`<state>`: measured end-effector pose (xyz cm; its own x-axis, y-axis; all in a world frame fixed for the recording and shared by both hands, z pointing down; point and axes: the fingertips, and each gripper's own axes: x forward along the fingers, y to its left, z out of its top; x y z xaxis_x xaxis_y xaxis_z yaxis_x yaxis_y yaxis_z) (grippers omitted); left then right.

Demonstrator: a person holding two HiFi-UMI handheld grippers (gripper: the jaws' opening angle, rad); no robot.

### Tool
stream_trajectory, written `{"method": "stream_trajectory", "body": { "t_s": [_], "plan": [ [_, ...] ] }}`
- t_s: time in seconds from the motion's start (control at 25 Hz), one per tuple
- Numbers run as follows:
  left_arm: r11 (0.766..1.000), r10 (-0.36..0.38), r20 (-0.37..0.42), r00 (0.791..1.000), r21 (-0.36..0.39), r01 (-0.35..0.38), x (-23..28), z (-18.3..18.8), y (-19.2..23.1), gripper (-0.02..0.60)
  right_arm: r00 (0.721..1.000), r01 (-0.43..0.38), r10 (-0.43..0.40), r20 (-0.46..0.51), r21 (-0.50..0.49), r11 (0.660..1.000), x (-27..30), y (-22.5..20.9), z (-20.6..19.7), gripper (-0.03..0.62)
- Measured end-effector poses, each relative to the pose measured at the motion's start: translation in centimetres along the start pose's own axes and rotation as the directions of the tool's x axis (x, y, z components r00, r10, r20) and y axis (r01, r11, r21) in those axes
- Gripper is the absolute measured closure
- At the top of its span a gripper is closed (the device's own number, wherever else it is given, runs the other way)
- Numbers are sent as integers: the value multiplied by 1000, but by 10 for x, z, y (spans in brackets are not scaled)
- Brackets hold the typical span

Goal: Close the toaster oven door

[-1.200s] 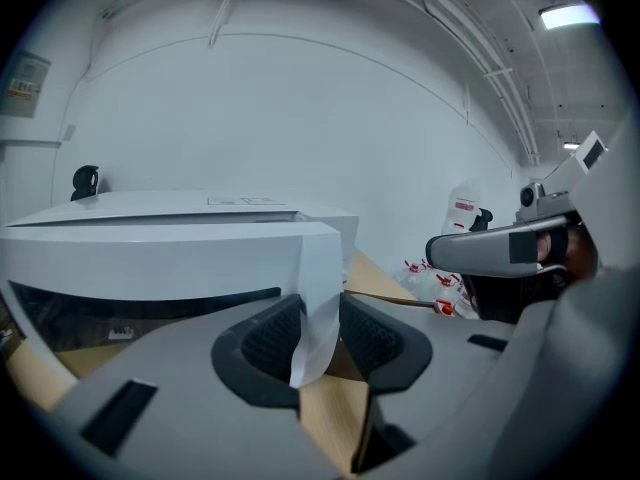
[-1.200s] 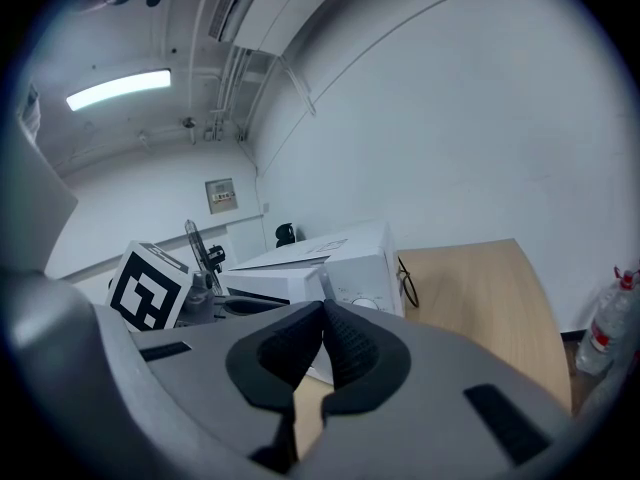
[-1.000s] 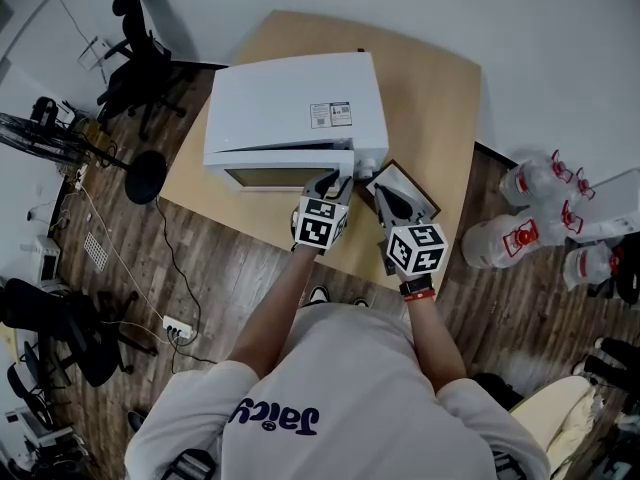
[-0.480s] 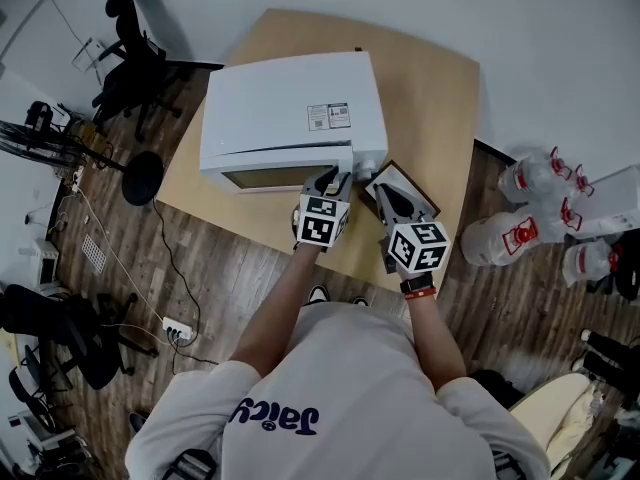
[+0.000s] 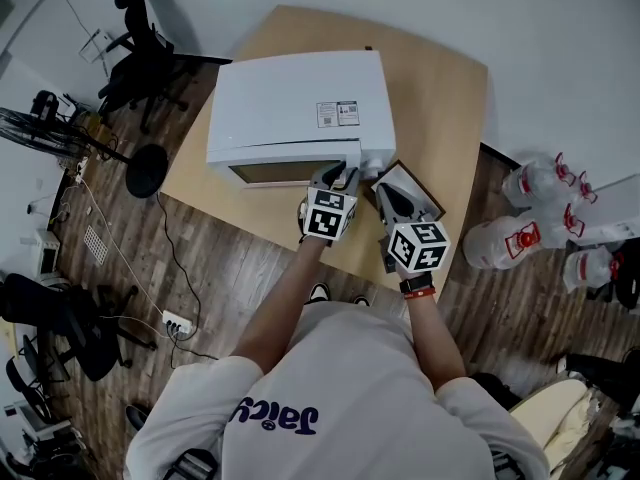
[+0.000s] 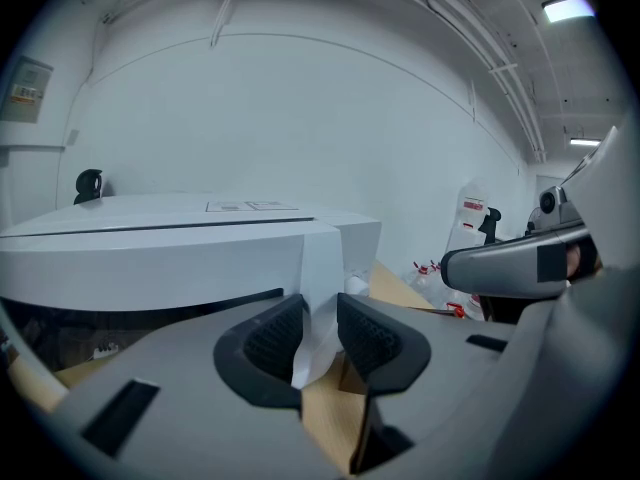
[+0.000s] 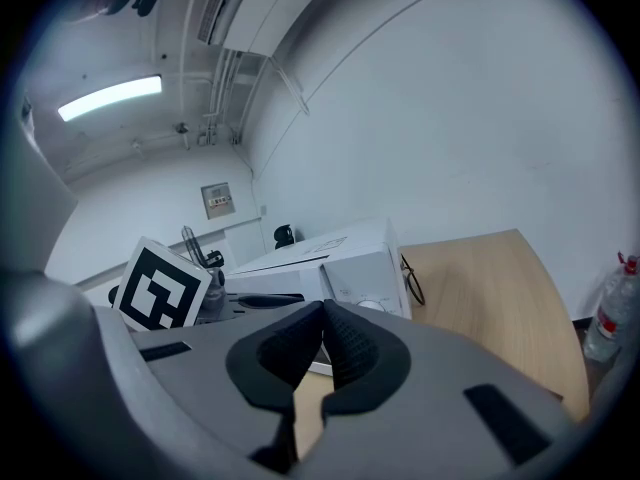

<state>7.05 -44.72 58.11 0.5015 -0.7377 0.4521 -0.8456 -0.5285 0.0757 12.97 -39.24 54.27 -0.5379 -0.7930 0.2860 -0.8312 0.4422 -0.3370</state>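
One oven door corner [image 6: 322,260] hides between the left tongs [image 6: 318,320].

The person wears a white short-sleeved T-shirt [image 5: 340,388] with dark blue lettering and a red-and-black wristband [image 5: 418,291]. The grey left tongs [image 5: 335,177] and grey right tongs [image 5: 386,192] have black ribbed pads [image 6: 270,338] and black-and-white marker cubes.

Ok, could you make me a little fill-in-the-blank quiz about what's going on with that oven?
1. The white oven stands on a wooden ____.
2. The left gripper is clamped on the right end of the oven's ____.
3. The right gripper is shut and holds ____.
4. The water bottles on the floor have ____ handles.
Missing words: table; door; nothing; red.
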Motion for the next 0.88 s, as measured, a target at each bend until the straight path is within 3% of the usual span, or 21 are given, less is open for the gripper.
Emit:
{"method": "stream_trajectory", "body": {
  "t_s": [0.48, 0.68, 0.88],
  "plan": [
    [1000, 25, -28, 999, 16, -25, 6, -2, 6, 472, 1000, -10, 10, 15, 7, 1000, -13, 15, -6, 579],
    [1000, -4, -34, 999, 16, 4, -14, -9, -4, 485, 1000, -4, 4, 28, -4, 1000, -25, 19, -2, 579],
    [1000, 11, -3, 1000, -25, -12, -45, -15, -7, 489, 999, 0, -1, 35, 11, 1000, -35, 21, -3, 579]
  ]
}}
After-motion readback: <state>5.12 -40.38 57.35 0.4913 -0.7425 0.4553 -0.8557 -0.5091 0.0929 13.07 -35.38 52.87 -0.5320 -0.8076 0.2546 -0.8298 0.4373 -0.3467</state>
